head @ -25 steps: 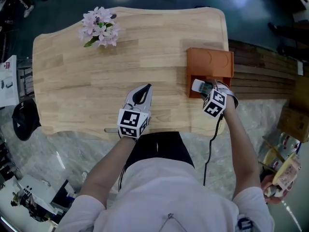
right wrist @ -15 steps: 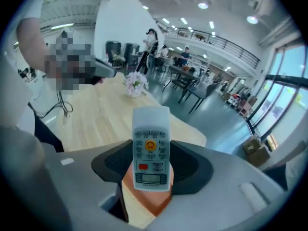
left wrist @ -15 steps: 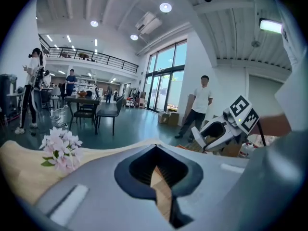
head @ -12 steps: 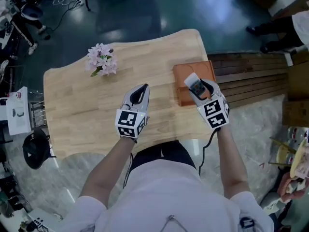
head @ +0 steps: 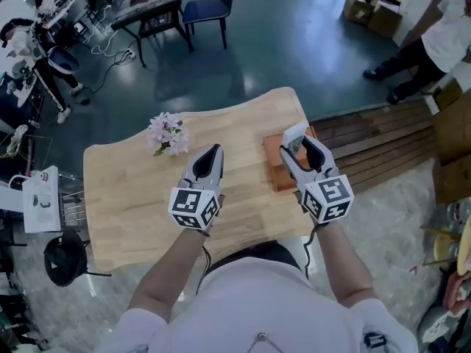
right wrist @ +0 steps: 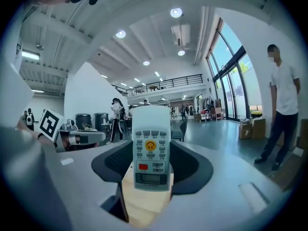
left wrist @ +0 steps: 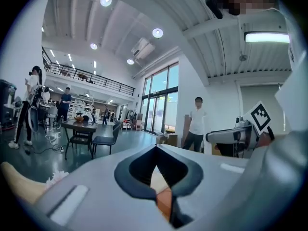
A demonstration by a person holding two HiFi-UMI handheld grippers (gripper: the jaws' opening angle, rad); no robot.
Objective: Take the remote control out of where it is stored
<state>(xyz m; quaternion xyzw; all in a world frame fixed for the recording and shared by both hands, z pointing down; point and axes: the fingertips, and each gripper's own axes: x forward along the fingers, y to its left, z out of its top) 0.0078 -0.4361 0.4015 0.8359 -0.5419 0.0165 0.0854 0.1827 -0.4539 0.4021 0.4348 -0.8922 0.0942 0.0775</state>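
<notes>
My right gripper (head: 300, 143) is shut on the white remote control (head: 295, 138), lifted above the orange storage box (head: 277, 162) at the wooden table's right side. In the right gripper view the remote control (right wrist: 151, 148) stands upright between the jaws, its buttons and small screen facing the camera, and the gripper (right wrist: 151, 165) points up toward the hall. My left gripper (head: 213, 153) is shut with nothing in it, raised over the middle of the table. In the left gripper view its jaw tips (left wrist: 156, 165) meet.
A bunch of pink flowers (head: 167, 133) lies at the far left of the wooden table (head: 125, 197). Wooden decking (head: 368, 149) runs to the right. Chairs and a table (head: 158, 9) stand farther off. A person (head: 434, 46) stands at the upper right.
The right gripper has lifted the remote control out of the orange box and tilted it upward. Both grippers have risen and the head view has pulled back from the table.
</notes>
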